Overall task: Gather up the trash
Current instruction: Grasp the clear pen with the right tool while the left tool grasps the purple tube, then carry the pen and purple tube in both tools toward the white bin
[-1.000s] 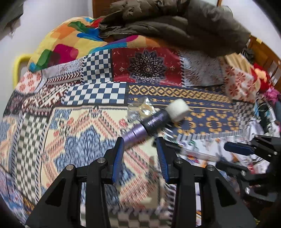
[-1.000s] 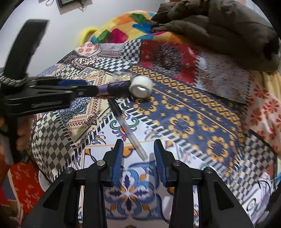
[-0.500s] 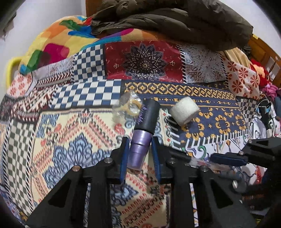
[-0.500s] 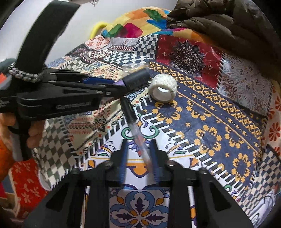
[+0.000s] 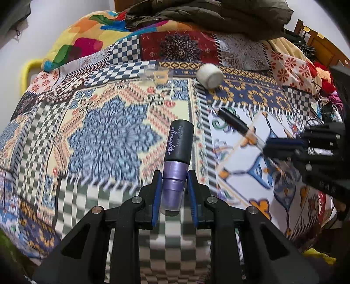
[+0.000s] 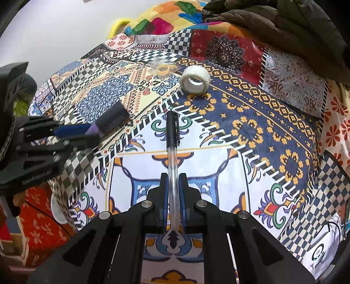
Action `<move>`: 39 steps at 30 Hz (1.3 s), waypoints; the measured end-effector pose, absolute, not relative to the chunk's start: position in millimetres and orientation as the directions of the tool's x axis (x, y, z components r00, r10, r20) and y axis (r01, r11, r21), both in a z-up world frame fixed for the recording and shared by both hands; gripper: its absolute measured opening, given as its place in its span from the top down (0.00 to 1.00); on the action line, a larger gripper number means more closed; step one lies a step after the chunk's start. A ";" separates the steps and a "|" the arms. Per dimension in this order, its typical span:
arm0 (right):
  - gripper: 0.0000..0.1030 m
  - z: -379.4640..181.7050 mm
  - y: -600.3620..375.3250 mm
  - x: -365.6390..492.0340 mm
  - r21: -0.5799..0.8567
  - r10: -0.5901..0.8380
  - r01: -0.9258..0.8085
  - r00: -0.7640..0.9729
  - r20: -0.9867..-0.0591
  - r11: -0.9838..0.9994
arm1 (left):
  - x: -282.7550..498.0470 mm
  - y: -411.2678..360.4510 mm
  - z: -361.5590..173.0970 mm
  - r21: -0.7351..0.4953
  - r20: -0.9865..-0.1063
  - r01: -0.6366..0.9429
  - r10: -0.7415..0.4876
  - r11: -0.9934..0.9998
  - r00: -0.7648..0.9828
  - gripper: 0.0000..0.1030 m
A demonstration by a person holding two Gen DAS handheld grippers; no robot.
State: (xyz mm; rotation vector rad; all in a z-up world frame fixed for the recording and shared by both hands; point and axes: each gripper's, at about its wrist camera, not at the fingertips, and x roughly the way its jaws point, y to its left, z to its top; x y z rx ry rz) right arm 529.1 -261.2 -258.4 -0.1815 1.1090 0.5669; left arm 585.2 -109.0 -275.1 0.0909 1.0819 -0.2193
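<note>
A purple bottle with a black cap (image 5: 176,153) points away from me above the patchwork bedspread (image 5: 109,135), and my left gripper (image 5: 174,174) is shut on its purple lower end. From the right wrist, that bottle (image 6: 109,122) and the left gripper (image 6: 91,134) show at the left. My right gripper (image 6: 174,178) is shut on the clear barrel of a black-capped pen (image 6: 172,139); the left wrist view has the pen (image 5: 237,125) and the right gripper (image 5: 265,145) at the right. A white tape roll (image 5: 209,75) and a clear wrapper (image 5: 155,74) lie farther back.
A dark green jacket (image 5: 210,15) is piled at the head of the bed beside a bright multicoloured pillow (image 5: 83,39). Wooden furniture and clutter (image 5: 317,50) stand at the right. Red patterned fabric (image 6: 41,220) hangs below the bed's left edge.
My left gripper closed on the purple bottle and drew it back from the tape roll and wrapper. My right gripper closed on the pen, which now points straight ahead.
</note>
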 end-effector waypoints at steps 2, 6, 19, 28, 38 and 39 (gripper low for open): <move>0.92 -258.5 -257.4 529.3 0.121 0.331 -0.522 0.330 -0.884 0.844 | 582.1 -112.0 -277.1 -0.030 -0.889 0.225 -0.129 0.974 0.439 0.79; 0.92 -260.7 -244.2 537.4 0.110 0.320 -0.530 0.323 -0.890 0.841 | 587.6 -117.9 -281.7 -0.016 -0.892 0.234 -0.120 0.972 0.436 0.74; 0.90 -263.3 -231.9 542.4 0.097 0.324 -0.504 0.385 -0.864 0.858 | 605.0 -122.5 -285.1 -0.033 -0.858 0.183 -0.122 0.983 0.499 0.73; 0.92 -244.6 -234.8 536.5 0.127 0.326 -0.460 0.383 -0.865 0.879 | 594.7 -118.1 -270.9 -0.097 -0.856 0.140 -0.155 0.985 0.494 0.76; 0.92 -166.5 -233.9 495.3 0.112 0.347 -0.453 0.480 -0.806 0.885 | 538.8 -96.5 -185.9 -0.108 -0.787 0.109 -0.152 0.988 0.597 0.76; 0.92 -157.6 -232.0 489.6 0.106 0.349 -0.456 0.492 -0.798 0.884 | 531.3 -93.6 -177.3 -0.108 -0.779 0.104 -0.149 0.989 0.609 0.76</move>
